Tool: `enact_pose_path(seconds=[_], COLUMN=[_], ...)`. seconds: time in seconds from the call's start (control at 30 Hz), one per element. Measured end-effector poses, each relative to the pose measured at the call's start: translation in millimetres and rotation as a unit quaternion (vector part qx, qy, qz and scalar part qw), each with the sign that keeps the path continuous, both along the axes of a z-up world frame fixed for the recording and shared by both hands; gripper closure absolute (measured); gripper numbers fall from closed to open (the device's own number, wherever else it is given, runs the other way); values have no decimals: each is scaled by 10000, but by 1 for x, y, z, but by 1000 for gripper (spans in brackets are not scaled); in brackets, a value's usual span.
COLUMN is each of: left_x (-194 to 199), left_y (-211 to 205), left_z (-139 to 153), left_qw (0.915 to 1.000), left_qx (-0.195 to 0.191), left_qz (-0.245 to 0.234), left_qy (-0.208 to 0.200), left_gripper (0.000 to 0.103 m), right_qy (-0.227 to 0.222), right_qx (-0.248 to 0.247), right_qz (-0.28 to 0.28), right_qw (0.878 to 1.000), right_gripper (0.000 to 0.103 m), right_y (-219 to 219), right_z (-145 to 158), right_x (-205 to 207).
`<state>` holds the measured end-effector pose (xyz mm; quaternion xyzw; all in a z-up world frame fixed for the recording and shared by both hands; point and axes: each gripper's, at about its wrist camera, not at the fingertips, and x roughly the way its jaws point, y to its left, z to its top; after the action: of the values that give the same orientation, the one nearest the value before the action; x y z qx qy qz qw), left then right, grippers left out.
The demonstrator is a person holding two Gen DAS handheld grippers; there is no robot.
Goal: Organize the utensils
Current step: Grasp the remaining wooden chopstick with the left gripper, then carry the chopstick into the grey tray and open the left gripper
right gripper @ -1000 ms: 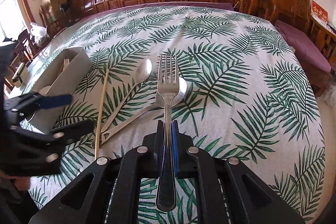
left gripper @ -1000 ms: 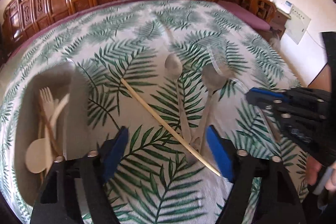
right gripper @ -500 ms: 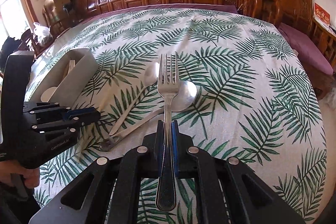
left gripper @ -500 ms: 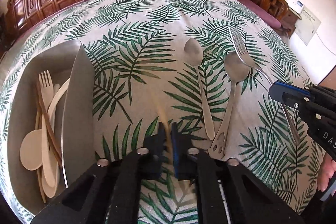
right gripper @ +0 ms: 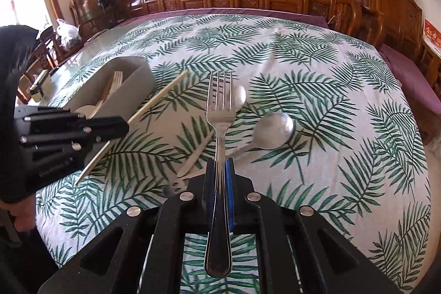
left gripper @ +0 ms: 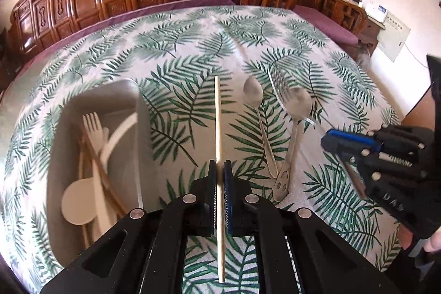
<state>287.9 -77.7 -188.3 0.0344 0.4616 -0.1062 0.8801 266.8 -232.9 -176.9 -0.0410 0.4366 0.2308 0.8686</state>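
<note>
a grey tray (left gripper: 143, 128) sits on the leaf-print tablecloth (left gripper: 193, 46), off to the left in the left wrist view. inside it lie pale utensils: a fork (left gripper: 95, 128) with tines pointing away, a round-bowled spoon (left gripper: 78, 201), a darker pair of sticks (left gripper: 102, 175) crossing beneath them, and one more pale handle that is smeared by blur. from the right wrist view only the tray's near wall and the pale fork tips show.

two metal spoons (left gripper: 253, 95) (left gripper: 299, 101) lie on the cloth to the right of the tray, handles nearly meeting. in the right wrist view the smaller spoon's bowl is mostly hidden behind the raised fork, and both handle ends run under the gripper body.

the left gripper (left gripper: 219, 178) is clamped tight on a pale chopstick (left gripper: 217, 115), which runs straight up the middle of its view, clear of the cloth, its lower end poking out behind the pads. the right gripper (right gripper: 219, 178) is closed just as tightly on the neck of a metal fork (right gripper: 219, 101), tines pointing forward, handle trailing back over the gripper body. part of a hand shows at each frame's edge.
</note>
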Motion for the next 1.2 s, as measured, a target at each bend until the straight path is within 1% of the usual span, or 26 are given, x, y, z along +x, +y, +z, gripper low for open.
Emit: enact_pose_path(seconds=[0.37, 0.63, 0.77, 0.9, 1.2], left_x=[-6, -11, -10, -3, 3], left_y=[27, 63, 83, 102, 115], left_z=[37, 51, 46, 31, 0], left_qw=[9995, 9989, 9992, 9995, 9995], left_qx=[-98, -120, -73, -91, -68], left_qz=[-38, 9, 52, 211, 311], left_qy=[-308, -449, -389, -221, 43], left_gripper=[99, 99, 99, 99, 99], right_qy=[-102, -181, -207, -222, -204], right_qx=[51, 47, 56, 47, -46], right_qz=[203, 375, 432, 448, 484], right_qw=[9997, 9991, 9988, 9987, 9986], right_gripper=[94, 94, 94, 94, 94], right_y=[20, 35, 41, 46, 53], right_z=[10, 18, 20, 21, 18], right_x=[-14, -23, -27, -29, -28])
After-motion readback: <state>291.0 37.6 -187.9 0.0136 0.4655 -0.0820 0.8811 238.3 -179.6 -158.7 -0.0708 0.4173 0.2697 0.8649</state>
